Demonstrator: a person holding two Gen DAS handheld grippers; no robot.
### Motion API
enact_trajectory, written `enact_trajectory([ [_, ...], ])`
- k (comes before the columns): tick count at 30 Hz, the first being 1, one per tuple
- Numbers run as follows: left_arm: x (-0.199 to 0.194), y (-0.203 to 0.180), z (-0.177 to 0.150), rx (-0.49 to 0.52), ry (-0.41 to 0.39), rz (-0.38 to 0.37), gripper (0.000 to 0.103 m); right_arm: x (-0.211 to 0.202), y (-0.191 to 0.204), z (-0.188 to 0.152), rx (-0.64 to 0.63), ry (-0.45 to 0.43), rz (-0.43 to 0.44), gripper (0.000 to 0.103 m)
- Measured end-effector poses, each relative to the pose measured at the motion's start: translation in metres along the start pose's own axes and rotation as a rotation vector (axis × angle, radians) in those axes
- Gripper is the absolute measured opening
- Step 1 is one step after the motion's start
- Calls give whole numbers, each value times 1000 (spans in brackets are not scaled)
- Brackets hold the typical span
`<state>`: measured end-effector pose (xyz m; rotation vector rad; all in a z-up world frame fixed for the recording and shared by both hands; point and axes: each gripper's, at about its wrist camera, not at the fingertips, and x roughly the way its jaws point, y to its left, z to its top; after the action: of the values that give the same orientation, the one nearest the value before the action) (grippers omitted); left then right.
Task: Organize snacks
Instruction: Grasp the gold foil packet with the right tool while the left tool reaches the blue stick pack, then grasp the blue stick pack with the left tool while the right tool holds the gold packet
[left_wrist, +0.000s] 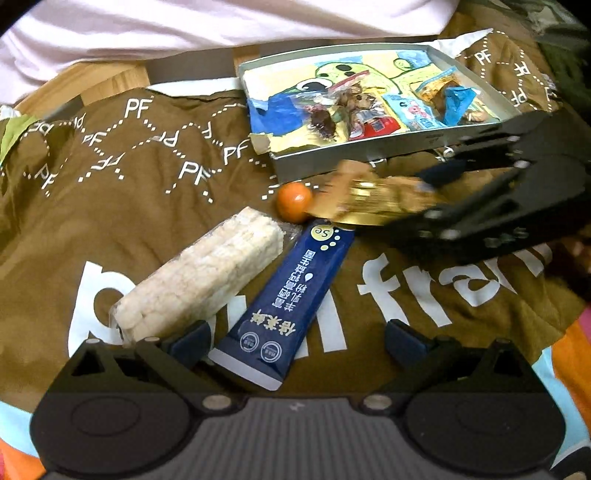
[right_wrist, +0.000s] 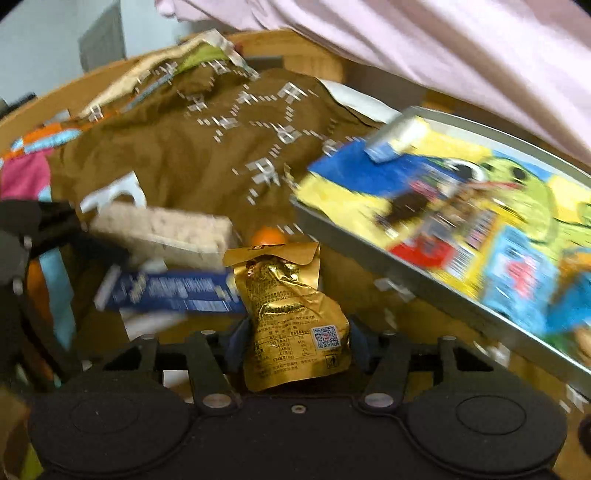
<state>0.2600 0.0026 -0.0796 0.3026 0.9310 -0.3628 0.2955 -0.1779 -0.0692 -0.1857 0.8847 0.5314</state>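
Brown printed cloth (left_wrist: 147, 192) covers the wooden table (right_wrist: 48, 107); pale pink fabric (left_wrist: 184, 26) drapes at twelve o'clock.

Left gripper (left_wrist: 295, 339) jaws wide apart; right gripper (right_wrist: 293, 341) jaws clamped.

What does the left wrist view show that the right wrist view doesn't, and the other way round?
Only the left wrist view: the left gripper open, with the foot of the blue sachet between its fingers, and the snacks in the tray seen sharply.

Only the right wrist view: the printed back and QR code of the gold pouch, sharp, in the shut right gripper; the tray contents are blurred.

Both: gold pouch, blue sachet, rice cracker pack, orange ball, tray, brown cloth.
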Motion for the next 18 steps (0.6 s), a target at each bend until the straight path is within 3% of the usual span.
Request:
enact_trajectory([
  [9,12,0,5,88,-52,-64,98,-31,-1,-41,128,130,-75,64],
  [12,19,2,10,93,-61,-95,96,-41,7,-45,184,131,-57,67],
  [18,21,2,13,80,-65,-105,81,-41,13,-42,129,110,-90,80],
])
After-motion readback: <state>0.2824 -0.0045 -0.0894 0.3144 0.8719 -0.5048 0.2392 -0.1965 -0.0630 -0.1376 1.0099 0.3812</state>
